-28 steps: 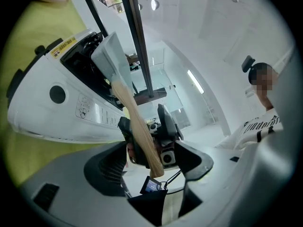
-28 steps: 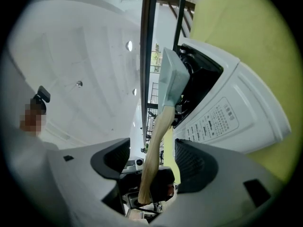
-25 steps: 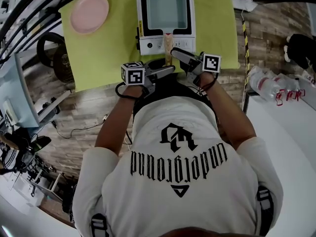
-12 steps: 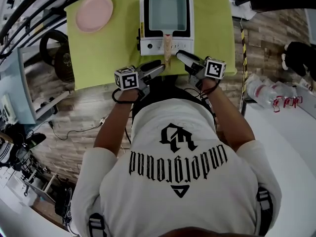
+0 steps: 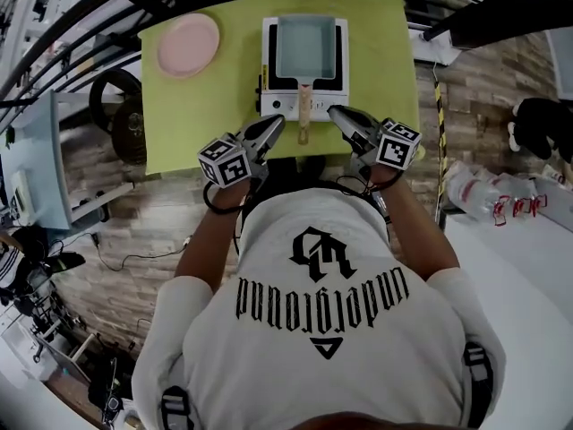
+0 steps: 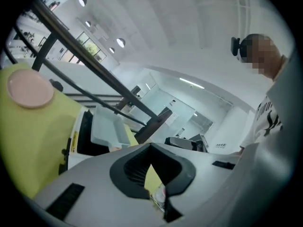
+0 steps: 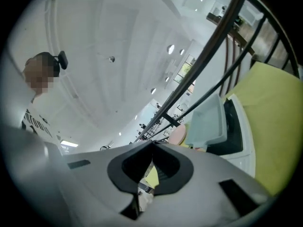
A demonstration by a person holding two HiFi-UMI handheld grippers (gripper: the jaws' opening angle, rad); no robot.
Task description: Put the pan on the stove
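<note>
On stove (image 5: 279, 104), pan (image 5: 305, 50); handle (image 5: 304, 124) visible overhead

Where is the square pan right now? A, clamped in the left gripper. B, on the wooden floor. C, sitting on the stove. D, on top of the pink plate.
C: the pan rests on the black top of the stove, its handle pointing toward the person, well apart from the pink plate on the green mat.

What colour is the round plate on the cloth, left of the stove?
Pale pink; the plate shows best in the head view.
</note>
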